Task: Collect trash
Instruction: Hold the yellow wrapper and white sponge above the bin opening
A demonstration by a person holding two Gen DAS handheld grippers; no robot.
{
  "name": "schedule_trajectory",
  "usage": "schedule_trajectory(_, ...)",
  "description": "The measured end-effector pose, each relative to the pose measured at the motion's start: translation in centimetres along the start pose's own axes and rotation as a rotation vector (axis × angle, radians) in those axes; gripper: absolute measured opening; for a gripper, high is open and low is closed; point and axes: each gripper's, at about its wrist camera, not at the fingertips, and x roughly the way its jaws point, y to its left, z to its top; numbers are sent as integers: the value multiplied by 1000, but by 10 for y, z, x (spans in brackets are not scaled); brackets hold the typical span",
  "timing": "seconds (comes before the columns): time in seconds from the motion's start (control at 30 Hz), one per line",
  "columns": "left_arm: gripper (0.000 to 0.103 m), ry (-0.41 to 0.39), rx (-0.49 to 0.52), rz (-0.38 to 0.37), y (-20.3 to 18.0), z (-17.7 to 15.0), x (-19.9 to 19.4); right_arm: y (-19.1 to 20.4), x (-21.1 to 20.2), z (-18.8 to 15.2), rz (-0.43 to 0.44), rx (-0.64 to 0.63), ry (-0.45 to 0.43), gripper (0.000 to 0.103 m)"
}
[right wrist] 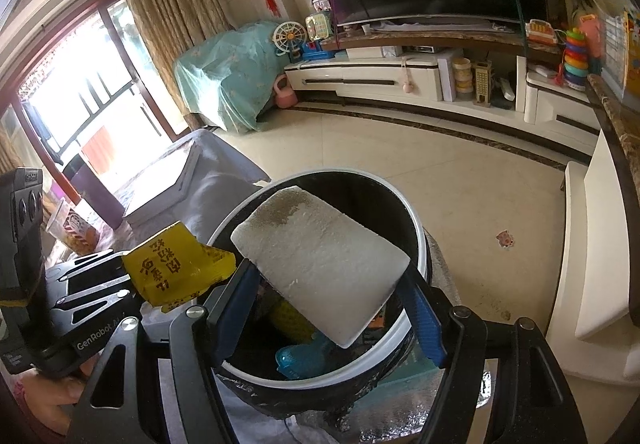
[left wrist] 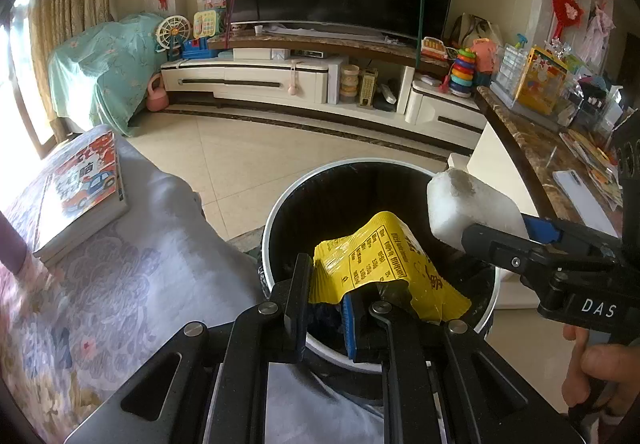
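Note:
A round black trash bin with a white rim point(left wrist: 276, 211) point(right wrist: 417, 232) stands just below both grippers. My left gripper point(left wrist: 328, 296) is shut on a crumpled yellow wrapper point(left wrist: 380, 260) with black print, held over the near side of the bin's mouth. The right wrist view shows that wrapper point(right wrist: 176, 264) at the bin's left edge, in the left gripper point(right wrist: 124, 276). My right gripper point(right wrist: 326, 292) point(left wrist: 516, 234) is shut on a white foam block point(right wrist: 320, 256) point(left wrist: 468, 203), which hangs tilted over the bin opening. A blue plastic piece point(right wrist: 296, 360) and other scraps lie inside.
A book point(left wrist: 80, 187) lies on a table draped in pale patterned cloth point(left wrist: 152, 264), left of the bin. A marble-topped counter point(left wrist: 532, 147) with toys and boxes runs along the right. A snack cup point(right wrist: 72, 228) stands on the table. Tiled floor point(right wrist: 460, 171) stretches to the TV stand point(left wrist: 280, 79).

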Motion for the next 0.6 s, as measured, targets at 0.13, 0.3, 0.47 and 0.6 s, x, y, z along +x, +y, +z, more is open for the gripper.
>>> schedule_trajectory(0.13, 13, 3, 1, 1, 1, 1, 3, 0, 3, 1, -8, -7, 5, 73)
schedule_trajectory(0.3, 13, 8, 1, 4, 1, 4, 9, 0, 4, 4, -15, -17, 8, 73)
schedule_trajectory(0.47, 13, 10, 2, 7, 0, 6, 12, 1, 7, 7, -22, -27, 11, 73)
schedule_trajectory(0.6, 13, 14, 4, 12, -1, 7, 16, 2, 9, 9, -25, -35, 14, 73)
